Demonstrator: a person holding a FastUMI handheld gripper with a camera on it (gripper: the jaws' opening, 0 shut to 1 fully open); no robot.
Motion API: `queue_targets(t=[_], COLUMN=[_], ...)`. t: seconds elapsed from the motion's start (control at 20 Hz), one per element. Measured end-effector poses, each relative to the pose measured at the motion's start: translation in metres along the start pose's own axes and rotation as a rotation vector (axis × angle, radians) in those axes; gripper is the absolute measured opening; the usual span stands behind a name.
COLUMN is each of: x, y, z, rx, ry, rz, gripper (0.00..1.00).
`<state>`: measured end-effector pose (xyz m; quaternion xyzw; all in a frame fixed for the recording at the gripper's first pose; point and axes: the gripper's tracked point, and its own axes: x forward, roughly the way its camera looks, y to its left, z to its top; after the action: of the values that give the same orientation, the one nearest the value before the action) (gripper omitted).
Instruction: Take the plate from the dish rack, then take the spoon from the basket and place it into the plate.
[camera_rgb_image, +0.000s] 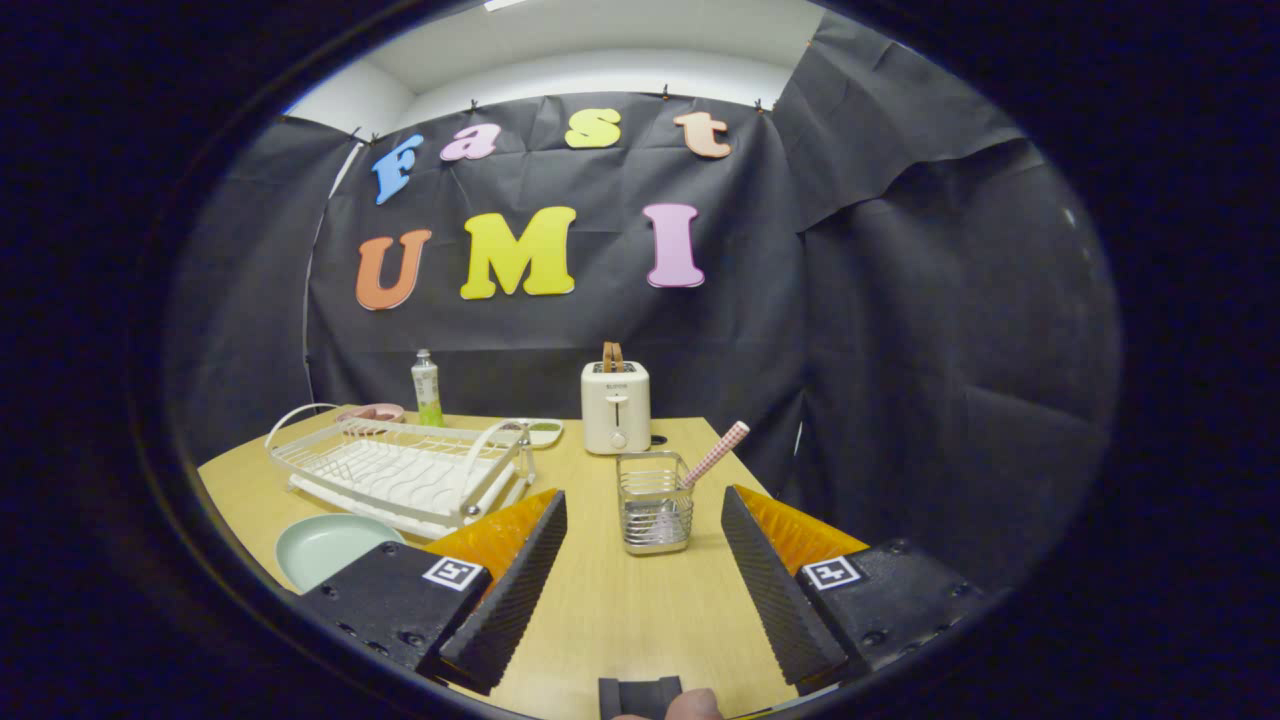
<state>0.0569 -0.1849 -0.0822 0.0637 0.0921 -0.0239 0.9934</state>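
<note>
A pale green plate (325, 547) lies flat on the wooden table (620, 610), in front of the white dish rack (400, 470) and just left of my left finger. A wire basket (655, 502) stands just ahead of the fingers, slightly right of the gap's middle. A spoon with a pink checked handle (716, 453) leans out of it to the right. My gripper (645, 505) is open, fingers wide apart, nothing between them but bare table.
A white toaster (615, 405) stands beyond the basket. A green and white bottle (427, 389) and a small tray (540, 431) sit behind the rack, with a pink dish (372, 412) at its far end. The table's right edge runs close beside my right finger.
</note>
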Motion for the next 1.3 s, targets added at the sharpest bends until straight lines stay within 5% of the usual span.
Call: queue_targets(t=[0.7, 0.9, 1.05, 1.3], x=[0.134, 0.143, 0.136, 0.129], y=[-0.032, -0.028, -0.016, 0.006], z=[0.002, 0.005, 0.010, 0.014], rx=[0.117, 0.121, 0.132, 0.139], ry=[0.049, 0.062, 0.055, 0.077], rz=[0.109, 0.120, 0.167, 0.189], gripper=[0.85, 0.59, 0.27, 0.09])
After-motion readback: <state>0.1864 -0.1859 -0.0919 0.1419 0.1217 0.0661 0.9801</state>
